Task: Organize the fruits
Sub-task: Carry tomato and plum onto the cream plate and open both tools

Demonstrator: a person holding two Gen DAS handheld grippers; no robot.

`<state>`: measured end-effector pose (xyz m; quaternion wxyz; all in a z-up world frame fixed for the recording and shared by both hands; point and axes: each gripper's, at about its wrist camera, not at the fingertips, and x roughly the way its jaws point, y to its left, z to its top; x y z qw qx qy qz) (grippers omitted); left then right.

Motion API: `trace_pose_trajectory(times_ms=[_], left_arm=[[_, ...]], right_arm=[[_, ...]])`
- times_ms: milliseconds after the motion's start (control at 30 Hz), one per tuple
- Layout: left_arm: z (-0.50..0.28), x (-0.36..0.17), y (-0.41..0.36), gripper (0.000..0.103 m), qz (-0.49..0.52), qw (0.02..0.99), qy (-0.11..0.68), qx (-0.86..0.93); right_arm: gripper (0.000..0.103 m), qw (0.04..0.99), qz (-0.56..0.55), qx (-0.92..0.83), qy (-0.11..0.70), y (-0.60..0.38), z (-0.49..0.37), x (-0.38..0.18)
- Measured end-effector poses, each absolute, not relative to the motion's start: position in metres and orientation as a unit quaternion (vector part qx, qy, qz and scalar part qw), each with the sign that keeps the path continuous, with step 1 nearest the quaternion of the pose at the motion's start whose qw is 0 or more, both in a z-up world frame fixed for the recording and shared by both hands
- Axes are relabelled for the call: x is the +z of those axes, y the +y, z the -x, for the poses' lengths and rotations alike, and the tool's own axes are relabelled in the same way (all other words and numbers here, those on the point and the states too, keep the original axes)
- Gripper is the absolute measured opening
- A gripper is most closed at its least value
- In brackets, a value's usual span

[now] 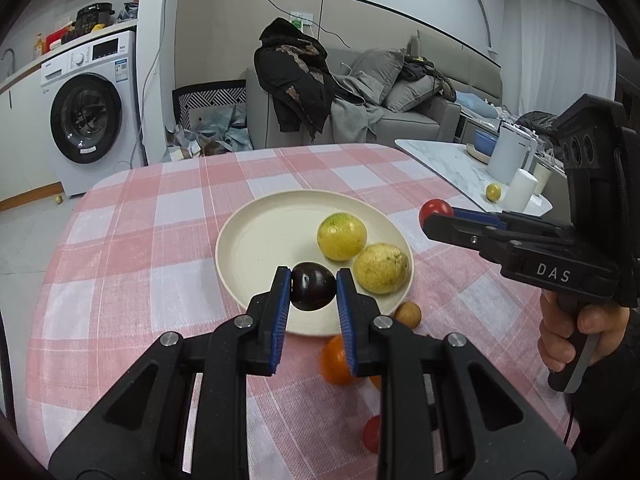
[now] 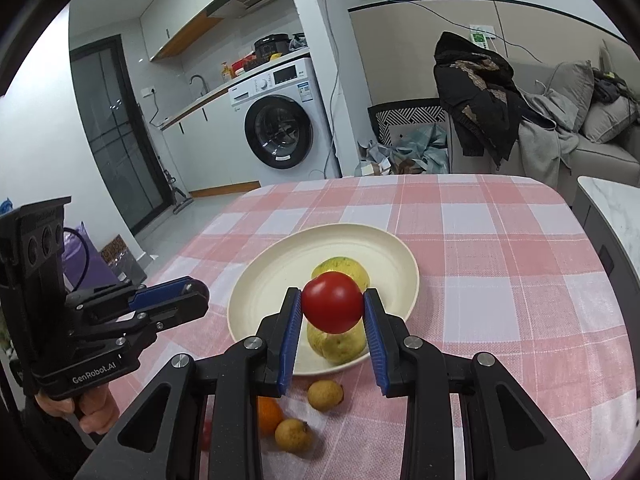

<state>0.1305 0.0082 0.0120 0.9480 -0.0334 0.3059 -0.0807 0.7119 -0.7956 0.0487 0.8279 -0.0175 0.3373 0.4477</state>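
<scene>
Fruit could easily get dropped here, since both pieces are only pinched at the fingertips.

The dark plum is clamped in the left hand-held gripper, held over the near rim of the plate; the red tomato is squeezed in the right hand-held gripper above the two yellow fruits. If either slips, it can be knocked off the counter by a bounce.

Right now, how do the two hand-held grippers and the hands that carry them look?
Each black plastic hand-held gripper, left and right, has two angular fingers with ribbed blue pads and silver pivot screws. The left body reads "GenRobot.AI" in white, the right "DAS". Each carries a black block with round holes on top. The right hand shows a dark sleeve.
</scene>
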Motion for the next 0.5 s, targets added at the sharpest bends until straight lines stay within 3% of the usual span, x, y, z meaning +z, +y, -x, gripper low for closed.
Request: trace_pose_trajectory(times_ms=[500], left_arm=[[-0.159, -0.004, 0.006, 0.02, 0.023, 0.946, 0.318, -0.061]], right_arm=[[0.032, 0.833, 0.022, 0.416, 0.363, -0.788, -0.736, 0.025]])
